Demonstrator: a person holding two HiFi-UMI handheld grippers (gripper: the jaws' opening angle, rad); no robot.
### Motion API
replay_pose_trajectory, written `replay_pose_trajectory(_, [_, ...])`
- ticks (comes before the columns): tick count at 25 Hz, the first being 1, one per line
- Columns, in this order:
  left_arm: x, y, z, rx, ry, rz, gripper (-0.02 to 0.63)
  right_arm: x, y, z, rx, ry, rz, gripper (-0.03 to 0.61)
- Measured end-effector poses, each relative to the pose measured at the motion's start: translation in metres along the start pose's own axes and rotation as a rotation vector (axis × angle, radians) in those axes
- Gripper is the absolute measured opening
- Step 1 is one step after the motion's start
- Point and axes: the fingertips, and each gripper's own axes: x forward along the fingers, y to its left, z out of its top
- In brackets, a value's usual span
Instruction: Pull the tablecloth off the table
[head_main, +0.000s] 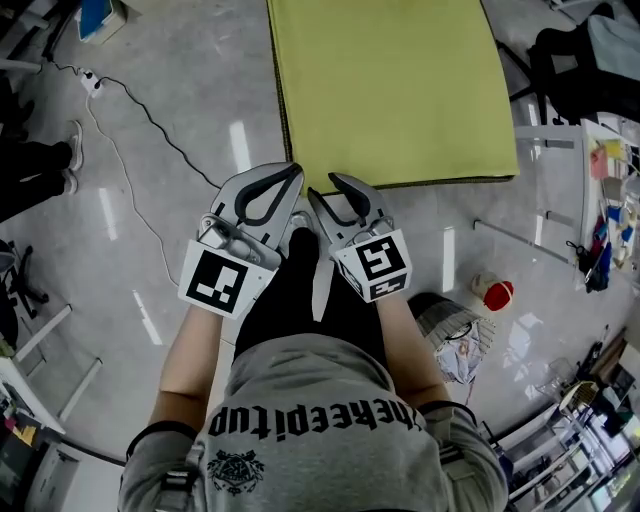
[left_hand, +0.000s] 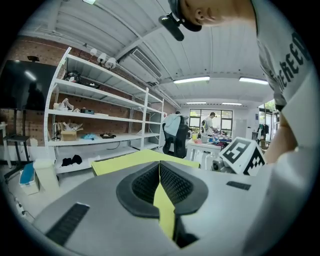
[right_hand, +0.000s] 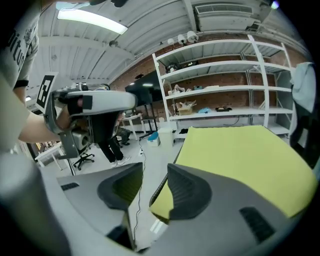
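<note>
- Found the cloth spread flat and smooth over the table, with its near edge just ahead of and below both sets of fingertips. Judged none of it pulled off yet.
- Saw its near corner past the tips of the right gripper, partly behind the right-hand finger and clear of both pads.
- Had the right gripper's jaws well apart and empty, with only floor and that corner showing in the gap.
- Had the left gripper fully closed, pads meeting at the tips. Read the yellow sliver behind the tips as cloth seen through the slit, not as a pinch.
- Judged the step in hand as taking hold of the near edge.
- Needed the open fingers brought down onto the hem, one pad under it and one on top, with the edge set deep between the pads and not at the tips alone.
- Needed the left jaws parted too, for a second hold on the same edge, well apart from the first, so the pull would run even.
- Called for a low, straight draw back toward the body, sliding the cloth rather than lifting it.
- Expected thin fabric to slip out of a shallow pinch, and a lower pad to catch on the table's rim if brought in too steeply.
</note>
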Motion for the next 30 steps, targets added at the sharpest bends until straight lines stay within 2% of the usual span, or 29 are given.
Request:
replay_pose_trajectory(13, [0.009, 0.005, -0.035, -0.026, 0.043, -0.006, 0.015, 0.045, 0.002, -0.080, -0.022, 0.188, 0.033, 0.181])
replay_pose_trajectory(19, [0.011, 0.010, -0.047, -0.056, 0.064, 0.006, 0.015, 0.060, -0.003, -0.110, -0.072, 0.288, 0.008, 0.183])
replay_pose_trajectory(26, [0.012, 0.015, -0.050, -0.065, 0.066, 0.009, 0.015, 0.066, -0.006, -0.117, -0.056, 0.323, -0.014, 0.184])
replay_pose_trajectory(27, [0.013, 0.016, -0.049, -0.064, 0.063, 0.009, 0.015, 0.066, -0.009, -0.117, -0.040, 0.319, -0.033, 0.177])
replay_pose_trajectory(29, [0.014, 0.016, -0.048, -0.056, 0.062, 0.006, 0.015, 0.066, -0.020, -0.117, 0.001, 0.312, -0.072, 0.048])
replay_pose_trajectory(30, [0.015, 0.016, -0.048, -0.053, 0.062, 0.004, 0.015, 0.066, -0.025, -0.118, 0.022, 0.314, -0.073, 0.030])
